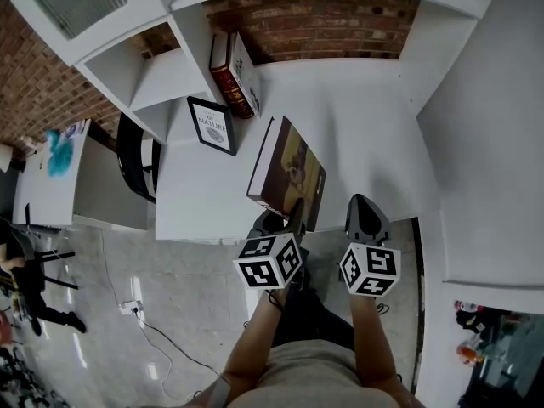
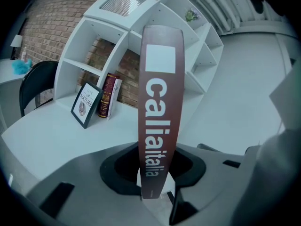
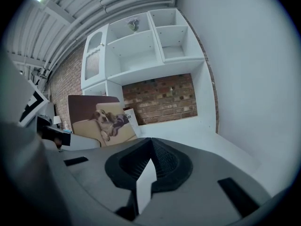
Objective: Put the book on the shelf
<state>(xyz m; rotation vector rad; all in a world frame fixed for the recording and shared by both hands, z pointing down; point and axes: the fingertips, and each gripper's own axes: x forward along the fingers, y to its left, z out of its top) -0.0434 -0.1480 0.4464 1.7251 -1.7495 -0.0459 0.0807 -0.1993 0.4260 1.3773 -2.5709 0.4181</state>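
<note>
White table (image 1: 365, 134) fills mid-frame. Left gripper (image 1: 291, 215) jaws clamp the book (image 1: 287, 172), standing at the lower edge; right gripper (image 1: 365, 215) jaws together, empty. Next, I'd say: carry it to the shelf (image 1: 157, 76), upper left.

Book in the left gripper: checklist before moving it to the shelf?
1. Grip: left gripper shut on the lower spine of the book: ok.
2. Book upright, not sagging: ok.
3. Book lifted clear of the desk: cannot tell.
4. Right gripper shut, empty, apart from the book: ok.
5. Bare space in the shelf bay right of the red book: ok.
6. Framed picture left of that path: likely ok.
</note>
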